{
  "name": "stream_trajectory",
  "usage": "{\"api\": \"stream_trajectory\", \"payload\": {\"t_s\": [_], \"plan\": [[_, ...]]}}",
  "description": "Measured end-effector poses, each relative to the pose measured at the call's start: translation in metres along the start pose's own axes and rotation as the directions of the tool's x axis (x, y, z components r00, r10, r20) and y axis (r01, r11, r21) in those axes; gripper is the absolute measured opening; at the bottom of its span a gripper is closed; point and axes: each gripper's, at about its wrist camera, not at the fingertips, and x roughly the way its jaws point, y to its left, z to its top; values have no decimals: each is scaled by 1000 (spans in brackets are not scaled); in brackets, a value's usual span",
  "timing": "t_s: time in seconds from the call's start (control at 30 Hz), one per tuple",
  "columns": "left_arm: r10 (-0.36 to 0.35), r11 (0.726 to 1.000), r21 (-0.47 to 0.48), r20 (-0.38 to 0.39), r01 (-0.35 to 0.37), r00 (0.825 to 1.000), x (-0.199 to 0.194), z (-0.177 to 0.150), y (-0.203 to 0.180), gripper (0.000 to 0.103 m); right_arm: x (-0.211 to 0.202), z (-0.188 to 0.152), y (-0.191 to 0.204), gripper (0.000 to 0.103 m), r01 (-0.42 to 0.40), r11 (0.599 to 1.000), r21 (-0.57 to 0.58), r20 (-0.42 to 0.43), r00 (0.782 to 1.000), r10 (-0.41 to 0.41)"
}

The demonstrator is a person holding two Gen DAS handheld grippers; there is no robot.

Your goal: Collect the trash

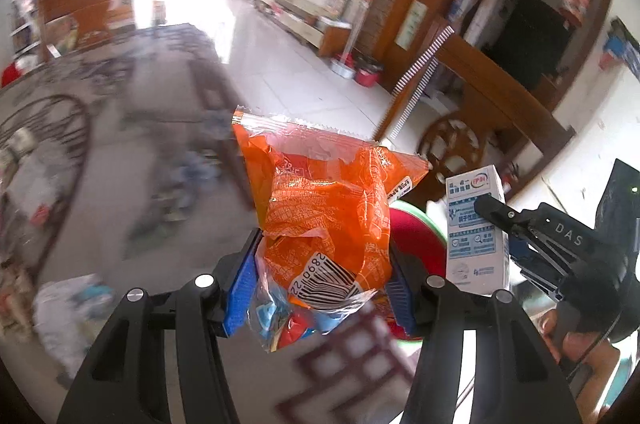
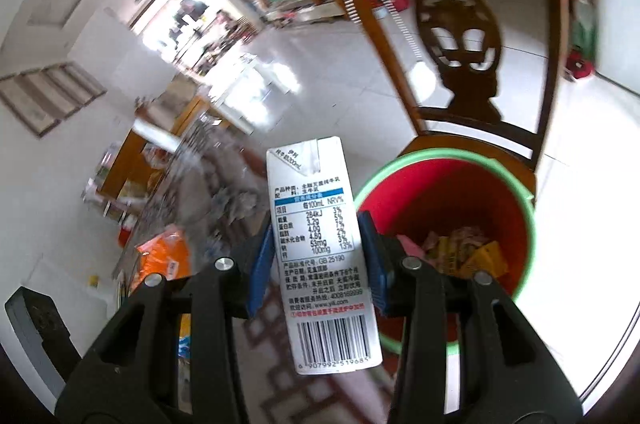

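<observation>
- Trash fills both of your grippers: your left gripper point(image 1: 322, 264) is clamped on an orange snack wrapper point(image 1: 320, 200), its blue pads point(image 1: 240, 288) pressing the crumpled plastic from either side at the lower centre of the left wrist view.
- That wrapper stands up out of the jaws, its crimped top edge toward the middle of the frame and a barcode label low on it, just above the jaws.
- Your right gripper point(image 2: 318, 256) is clamped on a white milk carton point(image 2: 320, 248), which stands upright between the blue pads point(image 2: 262, 264) with its nutrition table and barcode facing the right wrist camera.
- In the left wrist view you see the same carton point(image 1: 476, 228) at the right of the frame, held by the right gripper point(image 1: 496, 220), with your hand point(image 1: 576, 340) on its handle at the lower right.
- A red bin point(image 2: 452, 192) with a green rim sits at the right of the right wrist view, just beside the carton; yellow and pink wrappers point(image 2: 464, 248) lie at its bottom.
- A wooden chair point(image 2: 460, 36) stands behind the bin, in the upper right of that frame.
- At the lower left of the right wrist view you catch the orange wrapper point(image 2: 164, 252) again.
- Much of the background is blurred in both views.
</observation>
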Motion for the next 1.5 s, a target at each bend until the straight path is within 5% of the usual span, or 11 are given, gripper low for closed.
{"api": "stream_trajectory", "payload": {"t_s": [0.27, 0.4, 0.83, 1.03, 1.3, 1.4, 1.5], "plan": [[-33, 994, 99, -73, 40, 997, 39, 7, -45, 62, -13, 8, -16, 41, 42, 996, 79, 88, 995, -49], [-19, 993, 115, -69, 27, 997, 40, 4, -46, 72, -14, 9, -23, 67, 59, 991, 124, 119, 990, -74], [27, 998, 60, 10, -27, 1000, -5, -10, -5, 73, -1, 3, 17, 69, 75, 997, -22, 73, 995, -74], [188, 982, -8, 82, -189, 979, -58, -32, 60, 74, 15, -13, 57, 71, 58, 981, -182, -3, 998, -60], [444, 874, -233, 26, -427, 895, -112, -56, 196, 74, 34, -45, 110, 73, -41, 944, -327, -125, 992, 0], [446, 851, -285, -51, -441, 894, -107, -63, 231, 73, 38, -64, 139, 73, -107, 911, -399, -176, 984, 38], [410, 864, -287, -75, -414, 909, -96, -66, 243, 73, 43, -83, 167, 72, -192, 875, -444, -240, 967, 91]]}}
